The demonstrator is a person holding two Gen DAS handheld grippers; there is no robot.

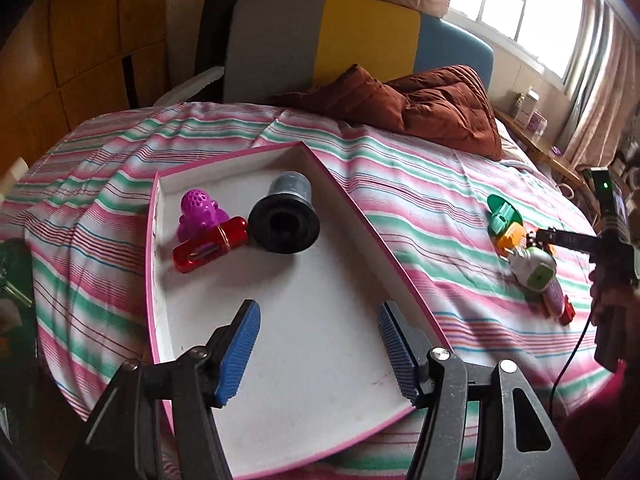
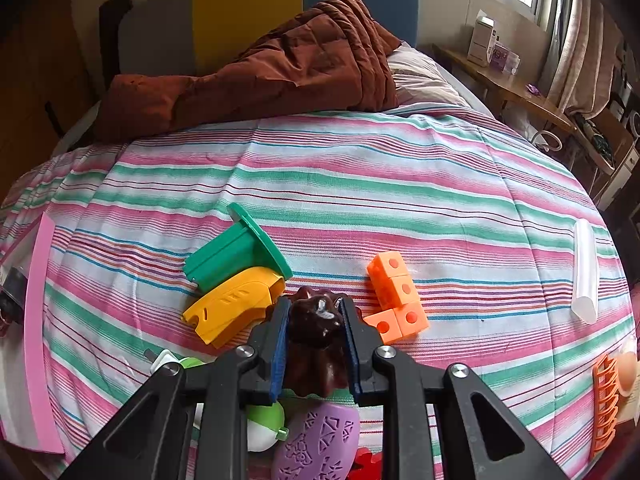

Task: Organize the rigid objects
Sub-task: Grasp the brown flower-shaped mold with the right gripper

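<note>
The left tongs (image 1: 320, 344) hang released over the near end of a pink-rimmed white tray (image 1: 352, 204) that lies on the striped bed (image 1: 400, 176), with nothing between the blue pads (image 1: 240, 348). Ahead of them in the tray lie three things close together: a black funnel-shaped piece (image 1: 286, 220) on its side, a red oblong toy (image 1: 210, 244) touching its left side, and a purple perforated toy (image 1: 200, 212) just behind the red one.

Off to the right of the left tongs, the right tongs (image 2: 316, 312) are clenched on a glossy dark-brown lumpy figure (image 2: 318, 340), both pads pressed to its sides. Just ahead and left of these tongs lies a yellow plastic shell (image 2: 232, 308), with a green flanged piece (image 2: 236, 252) leaning against it. Just ahead and right sits an orange dotted cube block (image 2: 394, 298). Beneath the right tongs lie a purple patterned oval (image 2: 320, 444) and a green-and-white ball (image 2: 264, 428). Far right, a white tube (image 2: 585, 270) and an orange comb-like clip (image 2: 604, 404) rest on the bed.
</note>
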